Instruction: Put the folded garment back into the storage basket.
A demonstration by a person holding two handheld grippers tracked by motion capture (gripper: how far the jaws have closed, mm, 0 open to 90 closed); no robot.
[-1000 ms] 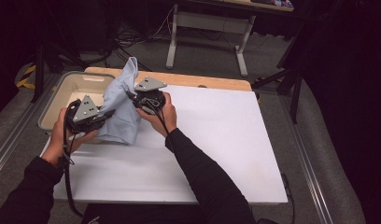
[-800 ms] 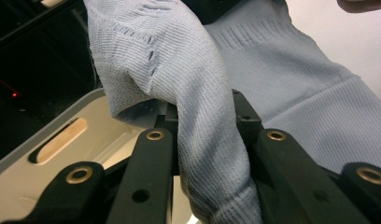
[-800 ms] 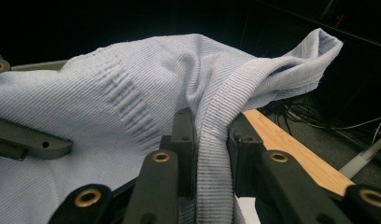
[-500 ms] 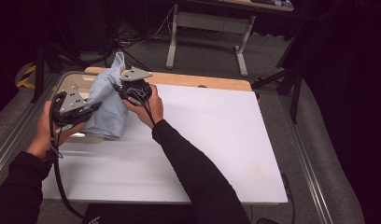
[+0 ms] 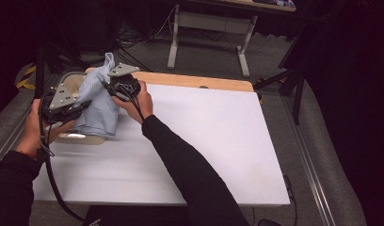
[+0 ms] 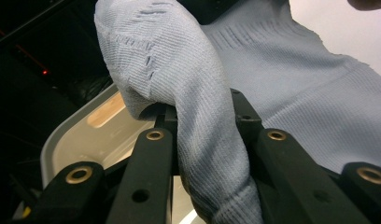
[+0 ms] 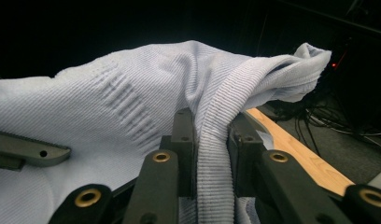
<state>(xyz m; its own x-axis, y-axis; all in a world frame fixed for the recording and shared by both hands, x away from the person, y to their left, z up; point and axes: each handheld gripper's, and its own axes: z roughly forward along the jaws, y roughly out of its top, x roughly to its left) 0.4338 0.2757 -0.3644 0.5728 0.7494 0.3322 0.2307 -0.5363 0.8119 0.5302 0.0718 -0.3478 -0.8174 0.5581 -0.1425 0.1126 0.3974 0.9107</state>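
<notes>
A pale blue ribbed knit garment [image 5: 97, 102] hangs between both grippers above a white bin [image 5: 70, 84] at the table's far left. My left gripper [image 5: 84, 104] is shut on a thick fold of the garment [image 6: 207, 154], which bulges up between its jaws. My right gripper [image 5: 108, 87] is shut on the garment's ribbed edge [image 7: 212, 168], and the cloth drapes away to the left with a loose corner [image 7: 305, 60] sticking out to the right. In the left gripper view the bin's pale rim [image 6: 72, 135] lies just below the cloth.
A white sheet [image 5: 204, 136] covers the table, with a wooden edge [image 5: 195, 81] along its far side. Behind the table stand a metal table frame [image 5: 209, 28] and floor cables [image 5: 138, 40]. A grey rail [image 5: 312, 160] runs along the right.
Both hands have carried the garment leftward and farther away, from over the white sheet to above the bin. Both grips on the cloth are unchanged.
</notes>
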